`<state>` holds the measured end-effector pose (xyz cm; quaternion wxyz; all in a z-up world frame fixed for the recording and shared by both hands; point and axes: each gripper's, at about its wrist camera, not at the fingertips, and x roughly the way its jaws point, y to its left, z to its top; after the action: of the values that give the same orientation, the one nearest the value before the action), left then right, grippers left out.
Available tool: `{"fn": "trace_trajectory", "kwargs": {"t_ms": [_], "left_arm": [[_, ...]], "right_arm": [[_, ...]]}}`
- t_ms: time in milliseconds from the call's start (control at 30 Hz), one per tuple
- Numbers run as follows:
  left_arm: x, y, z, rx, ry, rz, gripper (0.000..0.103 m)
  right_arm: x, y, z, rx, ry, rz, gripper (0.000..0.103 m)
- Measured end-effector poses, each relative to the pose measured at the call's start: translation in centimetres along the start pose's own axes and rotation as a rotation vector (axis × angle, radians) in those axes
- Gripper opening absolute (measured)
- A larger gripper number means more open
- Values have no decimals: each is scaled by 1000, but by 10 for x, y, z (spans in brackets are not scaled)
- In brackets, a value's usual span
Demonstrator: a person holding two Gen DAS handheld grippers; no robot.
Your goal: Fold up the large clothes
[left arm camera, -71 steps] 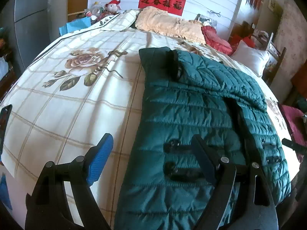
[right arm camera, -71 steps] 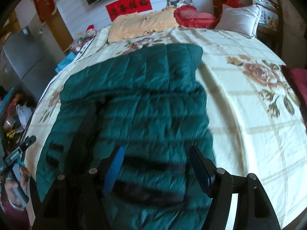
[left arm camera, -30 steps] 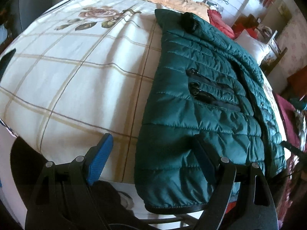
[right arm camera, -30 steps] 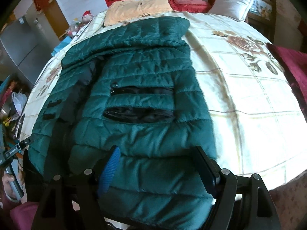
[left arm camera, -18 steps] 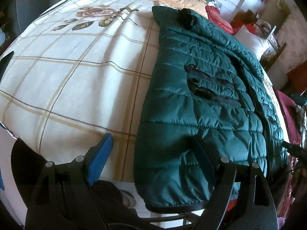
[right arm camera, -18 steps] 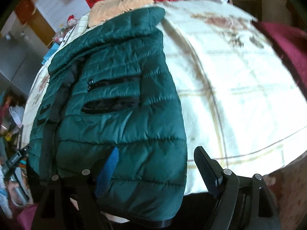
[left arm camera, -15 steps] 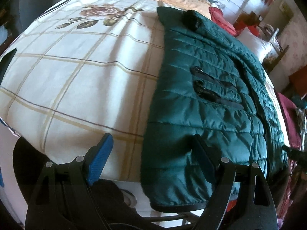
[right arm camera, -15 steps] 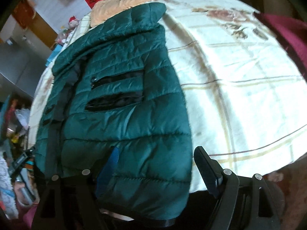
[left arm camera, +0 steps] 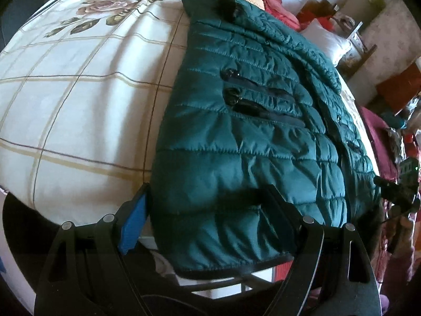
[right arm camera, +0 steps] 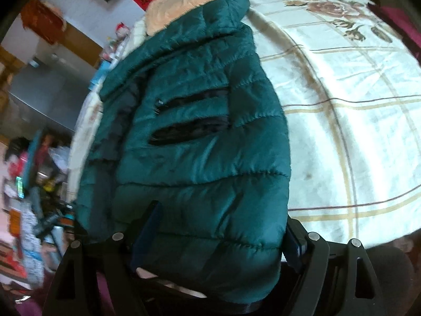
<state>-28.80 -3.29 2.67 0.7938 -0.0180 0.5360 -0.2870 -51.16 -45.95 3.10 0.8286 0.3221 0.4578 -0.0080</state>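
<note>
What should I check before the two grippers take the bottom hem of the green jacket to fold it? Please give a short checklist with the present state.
1. Jacket lies flat on the bed, front up: ok.
2. Hem hangs over the near edge of the bed, within reach: ok.
3. Left gripper open, with the hem corner between its fingers: ok.
4. Right gripper open around the other hem corner: ok, jaws opening.
5. Pads pressing on the fabric: not ok, no grip yet on either side.
6. Sleeves tucked in: cannot tell.
</note>
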Motion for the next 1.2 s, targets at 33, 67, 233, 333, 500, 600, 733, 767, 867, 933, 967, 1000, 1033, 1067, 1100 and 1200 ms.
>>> {"fn": "trace_trajectory", "kwargs": {"t_ms": [33, 67, 233, 333, 500, 600, 733, 767, 867, 933, 967, 1000, 1033, 1067, 1100, 1200], "left_arm": [[0, -1, 0, 5, -2, 6, 84], [1, -4, 0, 19, 1, 18, 84], [3, -13, -4, 85, 11, 46, 84], [4, -12, -3, 80, 14, 49, 84], [3, -13, -4, 72, 8, 44, 71], [1, -12, -4, 67, 4, 44, 65], [-2, -10, -5, 52, -6, 45, 58], [-3, -10, -6, 53, -7, 45, 54], [-6, -12, -5, 68, -12, 50, 44], [-10, -14, -4, 79, -16, 47, 36], [-13, -14, -3, 83, -24, 45, 30], [-15, -14, -2, 84, -28, 42, 27], [-18, -13, -1, 81, -37, 34, 23], [-21, -12, 1, 76, -43, 23, 20], [-25, -11, 3, 69, -53, 5, 19], [-36, -11, 12, 57, -84, -33, 17]], "right_arm": [[1, 0, 0, -4, 2, -3, 79], [3, 1, 0, -13, 7, -21, 75], [7, 1, -4, -43, 10, -60, 51], [9, 3, -5, -76, 7, -59, 42], [2, 14, 1, -125, -62, -67, 23], [1, 18, 6, -140, -73, -62, 20], [-2, 19, 11, -132, -91, -40, 19], [-3, 20, 13, -130, -99, -32, 19], [-9, 23, 15, -132, -123, -15, 18], [-14, 25, 18, -136, -143, -2, 18], [-17, 26, 21, -132, -160, 11, 18], [-19, 26, 22, -126, -175, 24, 18], [-22, 25, 24, -116, -192, 43, 18], [-24, 25, 27, -109, -205, 56, 18], [-25, 26, 28, -108, -213, 57, 18], [-26, 33, 34, -123, -222, 58, 18]]}}
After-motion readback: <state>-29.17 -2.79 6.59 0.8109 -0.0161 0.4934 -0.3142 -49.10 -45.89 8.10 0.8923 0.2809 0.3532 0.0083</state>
